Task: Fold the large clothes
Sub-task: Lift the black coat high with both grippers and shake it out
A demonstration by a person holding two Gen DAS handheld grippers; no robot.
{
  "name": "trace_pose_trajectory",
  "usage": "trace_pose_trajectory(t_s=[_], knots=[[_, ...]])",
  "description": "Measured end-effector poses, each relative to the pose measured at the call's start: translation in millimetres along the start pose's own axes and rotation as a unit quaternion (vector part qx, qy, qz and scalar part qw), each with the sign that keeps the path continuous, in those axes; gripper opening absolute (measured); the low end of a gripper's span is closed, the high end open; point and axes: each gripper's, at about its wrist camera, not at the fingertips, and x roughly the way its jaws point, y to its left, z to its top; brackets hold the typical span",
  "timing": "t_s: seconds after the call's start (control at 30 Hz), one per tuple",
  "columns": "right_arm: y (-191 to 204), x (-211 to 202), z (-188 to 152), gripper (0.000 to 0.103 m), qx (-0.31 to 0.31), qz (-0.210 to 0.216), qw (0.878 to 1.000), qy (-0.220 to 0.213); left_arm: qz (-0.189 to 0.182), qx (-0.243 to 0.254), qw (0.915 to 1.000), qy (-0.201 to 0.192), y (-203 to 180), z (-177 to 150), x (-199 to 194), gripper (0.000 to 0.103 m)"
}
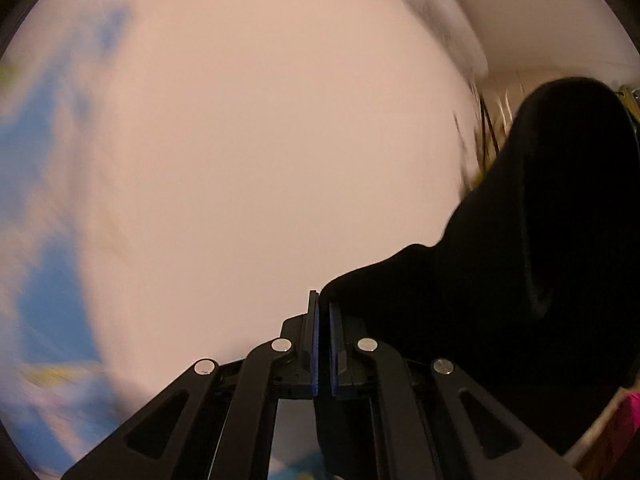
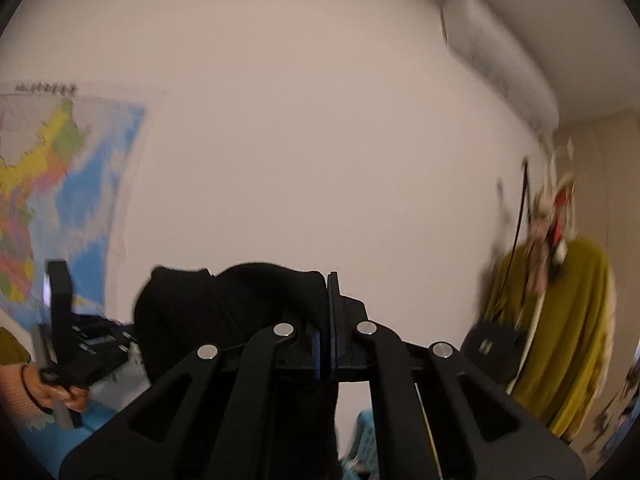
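Observation:
A large black garment hangs in the air in front of a pale wall. In the left wrist view my left gripper is shut, with an edge of the cloth pinched between its blue pads; the fabric spreads up and away to the right. In the right wrist view my right gripper is also shut on the black garment, which bunches over its left finger and runs leftwards. There a person's hand holds the left gripper's handle. Both views are motion-blurred.
A coloured wall map hangs on the left. An air conditioner sits high on the right. A mustard-yellow garment and a small black bag hang at the right. A pink item shows low right.

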Motion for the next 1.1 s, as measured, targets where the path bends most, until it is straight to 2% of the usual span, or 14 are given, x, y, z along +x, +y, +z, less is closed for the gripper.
trace_pose_trajectory(t_s=[0.1,0.2,0.37,0.4,0.47,0.57,0.7,0.87,0.9,0.97,1.0,1.03,1.07,1.1], knots=[[1,-36,26,0.003,0.014,0.023,0.999,-0.026,0.029,-0.005,0.9981,-0.054,20,31,-72,0.003],[9,-74,38,0.003,0.032,0.069,0.996,-0.041,0.047,0.004,0.9956,-0.082,39,46,-162,0.003],[33,-129,47,0.003,0.049,0.151,0.985,-0.069,0.105,0.033,0.9885,-0.104,47,63,-268,0.003],[37,-138,48,0.003,0.055,0.170,0.981,-0.074,0.115,0.042,0.9866,-0.108,38,66,-273,0.003],[44,-152,52,0.003,0.063,0.205,0.974,-0.077,0.154,0.075,0.9786,-0.114,24,66,-318,0.003],[55,-157,45,0.003,0.081,0.256,0.961,-0.067,0.203,0.114,0.9676,-0.098,15,67,-353,0.003],[87,-108,6,0.003,0.116,0.320,0.940,-0.009,0.244,0.134,0.9599,-0.031,19,45,-356,0.003],[156,-4,-79,0.003,0.130,0.368,0.912,0.123,0.291,0.095,0.9440,0.123,87,-31,-282,0.003],[180,23,-108,0.003,0.115,0.361,0.910,0.166,0.297,0.082,0.9382,0.158,103,-55,-267,0.003],[218,65,-163,0.003,0.124,0.380,0.884,0.242,0.301,0.048,0.9235,0.233,142,-120,-228,0.003],[244,85,-198,0.003,0.106,0.366,0.880,0.284,0.300,0.041,0.9163,0.262,153,-145,-216,0.003],[259,100,-224,0.003,0.113,0.368,0.867,0.316,0.296,0.022,0.9060,0.302,172,-186,-197,0.003],[283,117,-261,0.003,0.109,0.376,0.847,0.359,0.290,0.004,0.8963,0.335,187,-222,-181,0.002],[302,123,-285,0.003,0.090,0.366,0.842,0.385,0.293,-0.001,0.8878,0.355,193,-245,-173,0.001]])
